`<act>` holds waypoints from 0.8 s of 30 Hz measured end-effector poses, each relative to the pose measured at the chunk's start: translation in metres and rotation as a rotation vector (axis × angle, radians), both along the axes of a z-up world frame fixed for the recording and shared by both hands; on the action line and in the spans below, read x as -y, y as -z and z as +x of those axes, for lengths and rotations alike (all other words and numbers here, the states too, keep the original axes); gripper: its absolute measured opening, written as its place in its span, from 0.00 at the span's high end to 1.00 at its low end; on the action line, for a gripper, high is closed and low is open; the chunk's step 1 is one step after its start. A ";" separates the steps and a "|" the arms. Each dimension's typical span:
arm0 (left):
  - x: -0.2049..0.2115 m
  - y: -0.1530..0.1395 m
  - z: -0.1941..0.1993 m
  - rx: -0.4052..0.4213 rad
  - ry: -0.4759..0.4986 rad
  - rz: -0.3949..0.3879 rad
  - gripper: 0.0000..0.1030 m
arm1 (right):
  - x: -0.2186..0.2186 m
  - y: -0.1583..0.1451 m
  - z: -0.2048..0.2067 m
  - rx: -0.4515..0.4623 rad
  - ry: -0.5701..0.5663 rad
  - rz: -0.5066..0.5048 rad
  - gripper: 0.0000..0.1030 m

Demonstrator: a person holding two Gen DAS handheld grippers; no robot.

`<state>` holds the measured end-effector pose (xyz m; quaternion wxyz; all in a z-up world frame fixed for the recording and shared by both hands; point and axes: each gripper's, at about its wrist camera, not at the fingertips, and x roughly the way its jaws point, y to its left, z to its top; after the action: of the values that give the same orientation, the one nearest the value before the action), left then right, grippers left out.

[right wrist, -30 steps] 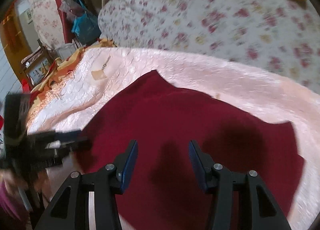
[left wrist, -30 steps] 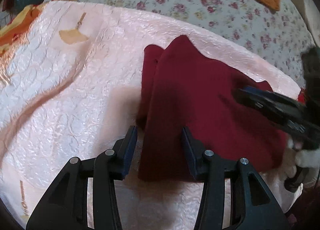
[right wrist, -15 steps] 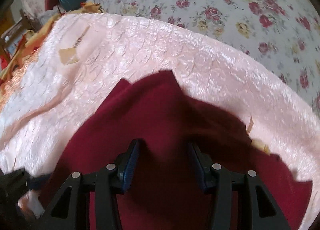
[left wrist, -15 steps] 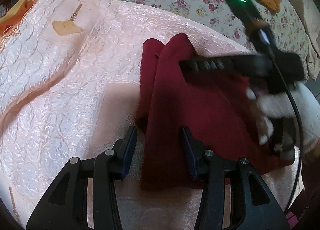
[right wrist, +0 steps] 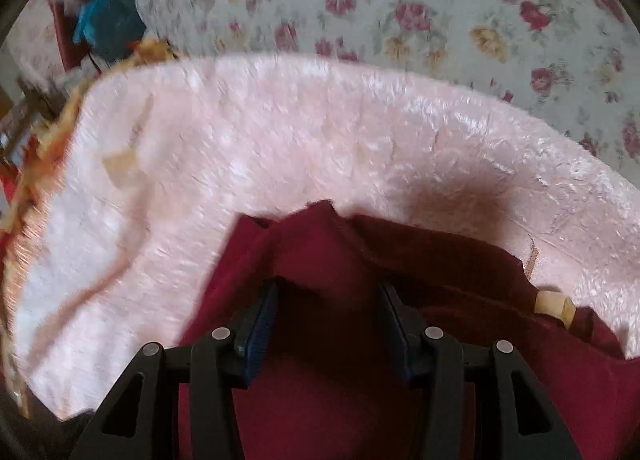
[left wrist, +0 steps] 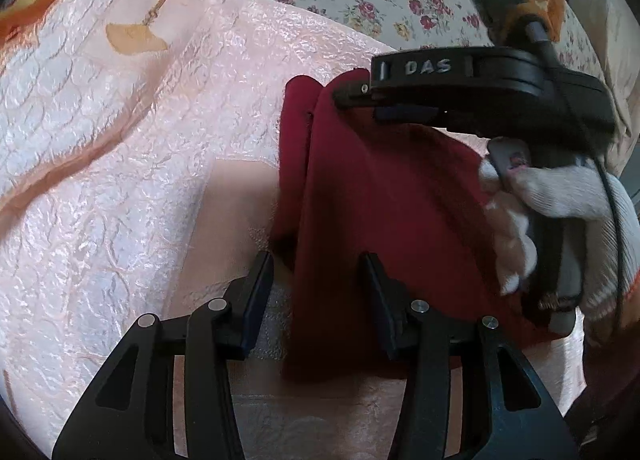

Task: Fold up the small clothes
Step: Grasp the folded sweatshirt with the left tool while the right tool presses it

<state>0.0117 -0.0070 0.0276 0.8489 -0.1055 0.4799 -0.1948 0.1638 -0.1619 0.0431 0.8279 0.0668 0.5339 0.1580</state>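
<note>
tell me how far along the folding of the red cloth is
Partly done: the dark red garment already lies doubled on the pink quilt, layers stacked along its left edge. In hand: open right gripper and open left gripper hover over it. Left: the remaining folds.

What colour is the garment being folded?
Dark red, plain, clearest in the left wrist view: the garment.

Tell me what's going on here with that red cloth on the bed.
A person with a handheld gripper in each hand is folding a dark red garment laid on a pale pink quilted cover. The right gripper, jaws open, reaches over the garment's far corner. The left gripper, also open, straddles the near folded edge. Neither has the cloth pinched.
</note>
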 end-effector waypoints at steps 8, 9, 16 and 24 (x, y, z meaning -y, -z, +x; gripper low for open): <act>-0.008 0.001 -0.002 -0.022 -0.006 -0.081 0.48 | -0.049 0.016 -0.004 -0.048 -0.105 -0.046 0.29; -0.009 0.001 -0.004 -0.023 -0.005 -0.091 0.46 | -0.054 0.021 -0.004 -0.037 -0.108 -0.078 0.29; -0.005 0.001 0.007 -0.028 -0.016 -0.155 0.35 | -0.046 0.015 -0.014 0.042 -0.154 -0.112 0.67; 0.007 -0.012 0.005 0.051 0.059 -0.238 0.73 | 0.003 -0.013 -0.030 0.044 -0.100 0.061 0.75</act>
<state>0.0170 -0.0141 0.0393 0.8362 -0.1864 0.4345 -0.2779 0.1343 -0.1648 0.0562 0.8282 0.0617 0.5132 0.2166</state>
